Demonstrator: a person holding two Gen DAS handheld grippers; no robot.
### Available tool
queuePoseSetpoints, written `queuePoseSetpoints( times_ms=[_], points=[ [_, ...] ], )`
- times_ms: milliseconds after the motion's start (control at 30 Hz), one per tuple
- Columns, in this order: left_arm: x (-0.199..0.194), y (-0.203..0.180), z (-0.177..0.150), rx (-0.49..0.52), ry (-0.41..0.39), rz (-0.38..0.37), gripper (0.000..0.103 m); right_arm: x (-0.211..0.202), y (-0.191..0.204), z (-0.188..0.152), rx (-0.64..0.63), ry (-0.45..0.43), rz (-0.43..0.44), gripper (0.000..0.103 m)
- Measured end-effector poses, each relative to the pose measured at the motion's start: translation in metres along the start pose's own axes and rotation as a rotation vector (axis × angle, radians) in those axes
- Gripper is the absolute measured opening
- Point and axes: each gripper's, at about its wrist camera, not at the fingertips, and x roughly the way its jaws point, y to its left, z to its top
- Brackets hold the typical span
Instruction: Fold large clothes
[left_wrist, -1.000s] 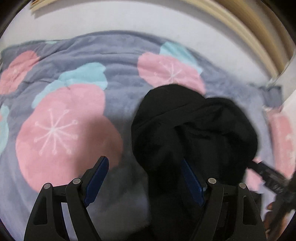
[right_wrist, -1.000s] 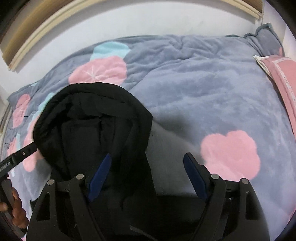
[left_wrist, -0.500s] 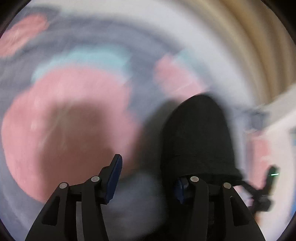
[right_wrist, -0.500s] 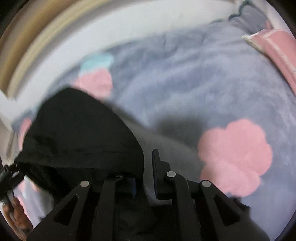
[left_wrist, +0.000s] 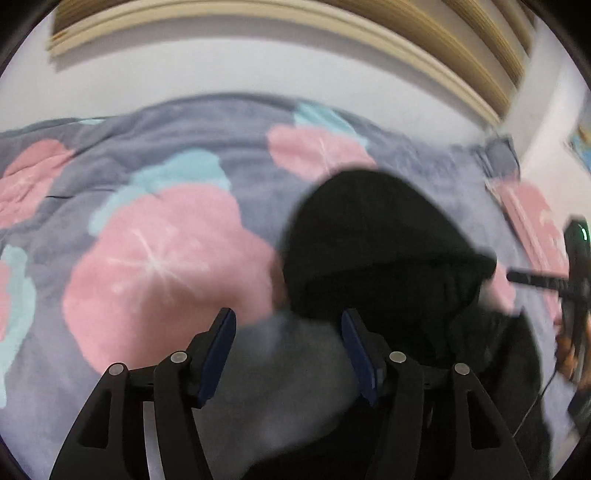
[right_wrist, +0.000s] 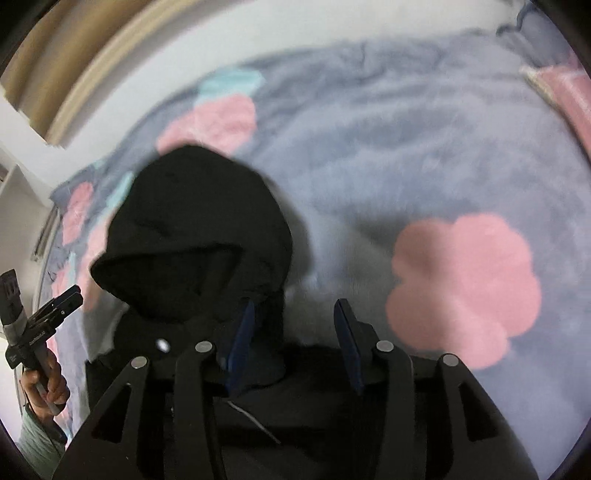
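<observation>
Garment: black hooded top (left_wrist: 384, 251), soft, limp, probably bulky, lying hood-up on flowered blanket (left_wrist: 166, 254). Left gripper (left_wrist: 288, 347) and right gripper (right_wrist: 295, 332) jaws apart after just opening, clamping nothing. Best taken at the shoulder seams, one either side of the hood.

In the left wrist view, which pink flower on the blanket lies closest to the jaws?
The biggest pink flower, with white starburst lines, just above the left gripper. The pink flower beyond the black hoodie sits farther up.

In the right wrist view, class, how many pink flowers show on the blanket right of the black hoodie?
1: a pink flower lies right of the black hoodie; the hoodie may hide others.
</observation>
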Motion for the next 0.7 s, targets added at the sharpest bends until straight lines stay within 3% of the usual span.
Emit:
queuePoseSetpoints(
  times_ms=[67, 167, 267, 300, 367, 433, 533, 700],
  points=[
    [-0.014, 0.000, 0.024, -0.084, -0.092, -0.095, 0.061, -0.005, 0.013, 0.007, 0.009, -0.035, 0.032, 0.050],
    [0.000, -0.015, 0.049, -0.093, -0.119, -0.134, 0.070, 0.011, 0.046, 0.031, -0.047, -0.050, 0.043, 0.061],
    [0.052, -0.025, 0.051, -0.063, -0.022, -0.108, 0.070, 0.055, 0.068, 0.036, -0.146, -0.001, -0.023, 0.062],
    [0.075, -0.024, 0.040, -0.078, 0.032, -0.058, 0.070, 0.078, 0.067, 0.030, -0.173, 0.040, -0.073, 0.062],
    [0.113, -0.011, 0.014, -0.116, 0.118, 0.020, 0.071, 0.115, 0.059, 0.011, -0.186, 0.131, -0.091, 0.061],
    [0.128, 0.001, -0.007, -0.161, 0.144, 0.005, 0.075, 0.127, 0.056, -0.004, -0.203, 0.104, -0.096, 0.061],
    [0.121, 0.007, -0.004, -0.195, 0.127, -0.020, 0.075, 0.124, 0.058, -0.005, -0.215, 0.090, -0.108, 0.061],
    [0.073, -0.012, 0.002, -0.091, 0.041, 0.020, 0.075, 0.097, 0.067, 0.004, -0.270, 0.120, -0.071, 0.062]
  ],
)
